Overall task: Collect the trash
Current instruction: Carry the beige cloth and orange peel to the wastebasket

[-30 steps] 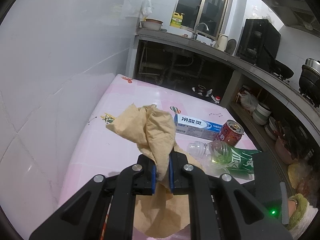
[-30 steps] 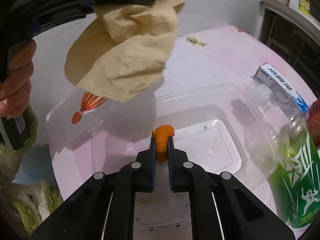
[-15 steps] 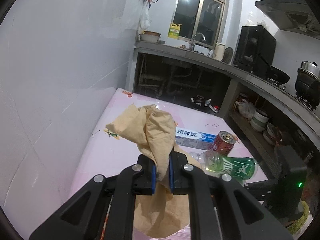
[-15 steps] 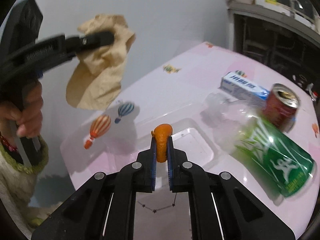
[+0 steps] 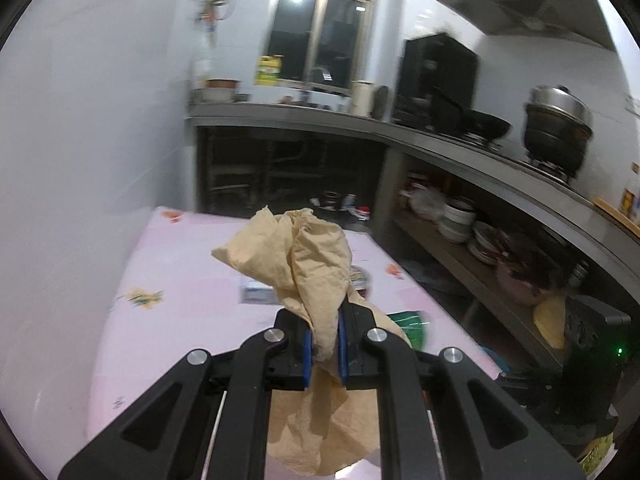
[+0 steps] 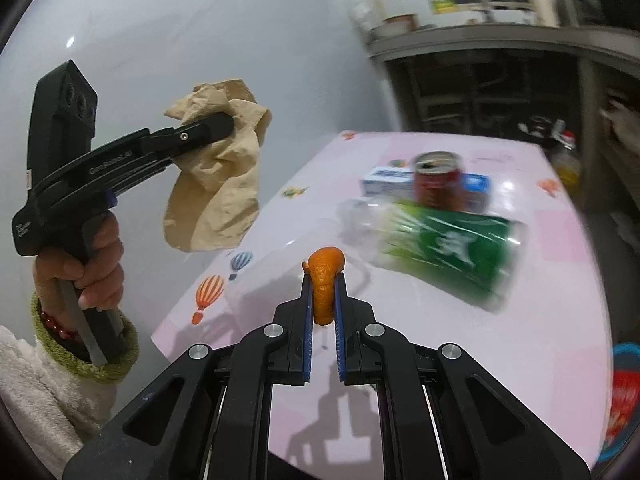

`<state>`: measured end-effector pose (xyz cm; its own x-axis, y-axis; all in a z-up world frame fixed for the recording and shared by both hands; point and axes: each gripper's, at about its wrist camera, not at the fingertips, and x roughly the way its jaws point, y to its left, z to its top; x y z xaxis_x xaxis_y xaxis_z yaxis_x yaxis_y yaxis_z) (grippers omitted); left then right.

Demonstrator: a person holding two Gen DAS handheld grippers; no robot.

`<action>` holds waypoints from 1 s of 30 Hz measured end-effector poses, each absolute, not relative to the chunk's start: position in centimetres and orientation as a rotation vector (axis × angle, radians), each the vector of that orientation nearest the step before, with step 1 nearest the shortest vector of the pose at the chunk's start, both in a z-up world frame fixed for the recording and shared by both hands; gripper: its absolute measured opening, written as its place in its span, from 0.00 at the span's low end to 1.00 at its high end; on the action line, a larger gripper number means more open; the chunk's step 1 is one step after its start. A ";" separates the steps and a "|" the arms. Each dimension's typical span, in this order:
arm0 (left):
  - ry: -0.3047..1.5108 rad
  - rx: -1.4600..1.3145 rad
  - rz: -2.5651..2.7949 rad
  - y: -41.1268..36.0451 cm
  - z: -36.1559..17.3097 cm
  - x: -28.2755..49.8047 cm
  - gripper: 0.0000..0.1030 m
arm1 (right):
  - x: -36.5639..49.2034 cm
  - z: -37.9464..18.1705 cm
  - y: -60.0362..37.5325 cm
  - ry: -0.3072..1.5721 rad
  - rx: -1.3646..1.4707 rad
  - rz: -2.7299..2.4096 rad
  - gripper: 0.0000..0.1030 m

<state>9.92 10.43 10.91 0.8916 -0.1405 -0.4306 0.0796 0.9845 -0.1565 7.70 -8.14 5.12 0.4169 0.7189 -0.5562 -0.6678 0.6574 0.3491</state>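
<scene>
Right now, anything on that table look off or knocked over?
Yes. The green-labelled plastic bottle lies on its side on the pink table, capless as far as the blur shows, in front of the upright open red can and the toothpaste box. No spill visible.

Pink table (image 6: 460, 340) with hot-air-balloon prints along its near-left edge, set against a pale wall. Lying on its side on top, toward two o'clock from centre in the right wrist view: a clear plastic bottle with a green label (image 6: 448, 242), neck toward nine o'clock. Just behind, at twelve o'clock from the bottle: an upright red can (image 6: 438, 180), top opened. Behind the can, flat on the cloth: a blue-and-white box (image 6: 394, 182), long side running three to nine o'clock, partly hidden by the can. All three bunched close together, blurred at the edges.
</scene>
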 end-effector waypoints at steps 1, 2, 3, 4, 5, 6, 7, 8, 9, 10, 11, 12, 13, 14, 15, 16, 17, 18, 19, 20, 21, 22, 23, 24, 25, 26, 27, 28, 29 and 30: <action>0.457 -0.130 -0.136 9.6 11.1 10.3 0.09 | 7.7 5.2 -9.4 0.729 0.098 0.848 0.08; 0.457 -0.124 -0.165 8.5 11.4 10.8 0.09 | 7.5 5.4 -11.1 0.718 0.123 0.813 0.08; 0.457 -0.119 -0.195 7.4 11.5 11.2 0.09 | 7.4 5.5 -12.5 0.710 0.136 0.785 0.08; 0.461 -0.112 -0.239 5.7 11.8 12.0 0.09 | 7.3 5.6 -14.1 0.701 0.151 0.748 0.08; 0.465 -0.105 -0.268 4.6 11.9 12.5 0.09 | 7.2 5.6 -15.8 0.691 0.166 0.705 0.08; 0.471 -0.098 -0.304 3.0 12.1 13.2 0.09 | 7.3 5.6 -17.1 0.686 0.179 0.668 0.08; 0.479 -0.088 -0.346 1.2 12.2 14.0 0.09 | 7.2 5.6 -18.9 0.680 0.194 0.626 0.08; 0.484 -0.079 -0.383 -0.5 12.3 14.8 0.09 | 7.2 5.5 -20.2 0.676 0.207 0.592 0.08; 0.490 -0.073 -0.411 -1.9 12.3 15.3 0.09 | 7.1 5.3 -22.1 0.672 0.229 0.542 0.08; 0.506 -0.070 -0.460 -4.1 12.3 16.3 0.09 | 7.0 5.0 -24.0 0.670 0.252 0.495 0.08; 0.523 -0.071 -0.497 -5.6 12.3 17.0 0.09 | 6.9 4.7 -25.9 0.671 0.280 0.453 0.08; 0.547 -0.075 -0.548 -7.8 12.2 18.2 0.09 | 6.8 4.4 -27.3 0.672 0.304 0.423 0.08; 0.565 -0.077 -0.579 -9.5 12.1 19.1 0.09 | 6.7 3.9 -29.1 0.672 0.335 0.381 0.08; 0.591 -0.079 -0.606 -11.1 11.9 20.1 0.09 | 6.6 3.3 -30.7 0.674 0.362 0.335 0.08; 0.631 -0.087 -0.647 -13.4 11.4 21.4 0.09 | 6.5 3.0 -31.7 0.675 0.380 0.304 0.08; 0.660 -0.093 -0.675 -15.0 11.1 22.3 0.09 | 6.4 2.4 -33.2 0.677 0.407 0.266 0.08; 0.701 -0.098 -0.700 -16.9 10.4 23.3 0.09 | 6.4 2.0 -34.2 0.680 0.426 0.244 0.08; 0.740 -0.101 -0.716 -18.6 9.6 24.2 0.09 | 6.3 1.4 -35.5 0.685 0.448 0.211 0.08; 0.793 -0.107 -0.744 -20.6 8.5 25.4 0.09 | 6.2 0.9 -36.5 0.691 0.463 0.184 0.08; 0.844 -0.113 -0.757 -22.3 7.5 26.6 0.09 | 6.2 0.3 -37.4 0.699 0.479 0.159 0.08; 0.911 -0.116 -0.764 -24.4 6.0 28.0 0.09 | 6.2 -0.6 -38.5 0.710 0.502 0.134 0.08; 0.954 -0.118 -0.771 -25.8 4.9 28.9 0.09 | 6.4 -1.3 -39.4 0.720 0.519 0.119 0.08; 1.008 -0.123 -0.768 -27.3 3.6 30.2 0.09 | 6.6 -2.3 -40.4 0.733 0.539 0.097 0.08; 1.065 -0.130 -0.762 -28.6 2.1 31.2 0.09 | 6.6 -2.9 -41.3 0.746 0.554 0.080 0.08; 1.134 -0.140 -0.764 -30.1 0.2 32.5 0.09 | 6.8 -3.7 -42.0 0.760 0.569 0.064 0.08; 1.193 -0.141 -0.749 -31.6 -1.6 33.8 0.09 | 6.9 -4.6 -42.8 0.774 0.585 0.047 0.08; 1.240 -0.133 -0.729 -32.9 -3.2 34.7 0.09 | 7.2 -5.1 -43.2 0.786 0.597 0.035 0.08; 1.276 -0.126 -0.721 -33.9 -4.6 35.4 0.09 | 7.5 -6.0 -43.7 0.802 0.614 0.024 0.08; 1.331 -0.117 -0.700 -35.2 -6.5 36.4 0.09 | 7.6 -6.5 -44.2 0.810 0.625 0.018 0.08; 1.358 -0.112 -0.683 -36.0 -7.5 37.1 0.09 | 7.9 -7.4 -44.8 0.827 0.639 0.001 0.08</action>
